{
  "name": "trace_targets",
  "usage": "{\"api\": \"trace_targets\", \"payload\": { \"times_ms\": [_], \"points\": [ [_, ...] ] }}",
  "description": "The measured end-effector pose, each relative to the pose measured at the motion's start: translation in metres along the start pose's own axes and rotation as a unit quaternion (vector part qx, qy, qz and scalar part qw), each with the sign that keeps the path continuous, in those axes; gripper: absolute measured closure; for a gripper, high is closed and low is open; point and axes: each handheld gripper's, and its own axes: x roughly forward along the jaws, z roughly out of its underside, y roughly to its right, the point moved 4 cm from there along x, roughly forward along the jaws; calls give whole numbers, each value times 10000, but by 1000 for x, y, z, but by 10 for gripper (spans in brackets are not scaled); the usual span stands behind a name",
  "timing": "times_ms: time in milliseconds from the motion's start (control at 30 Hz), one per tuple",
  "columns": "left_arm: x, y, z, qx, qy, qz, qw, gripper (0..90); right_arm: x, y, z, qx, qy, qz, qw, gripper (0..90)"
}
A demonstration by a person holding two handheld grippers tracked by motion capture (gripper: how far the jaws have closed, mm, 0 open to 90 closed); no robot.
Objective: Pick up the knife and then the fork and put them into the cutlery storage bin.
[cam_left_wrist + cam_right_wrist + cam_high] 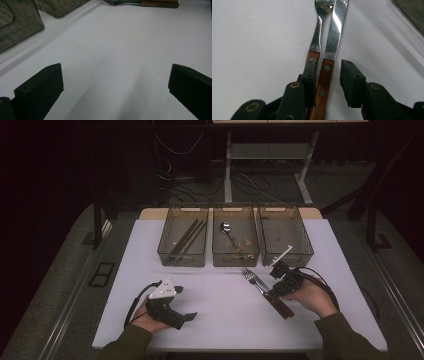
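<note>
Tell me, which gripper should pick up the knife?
Probably the right gripper: its jaws already straddle the knife handle, beside the fork. The left gripper sits open, far off on the bare table.

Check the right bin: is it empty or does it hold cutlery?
Cannot tell for sure. In the high view the right bin shows a bare floor with no cutlery visible, unlike the middle bin, which holds a spoon; its tinted near wall hides part.
</note>
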Motion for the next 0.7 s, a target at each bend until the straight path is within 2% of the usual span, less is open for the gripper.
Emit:
{"api": "trace_targets", "payload": {
  "times_ms": [700],
  "points": [
    [0,0,0,12,-12,3,10000,0,13,0,-4,-43,-470,104,9988,729]
  ]
}}
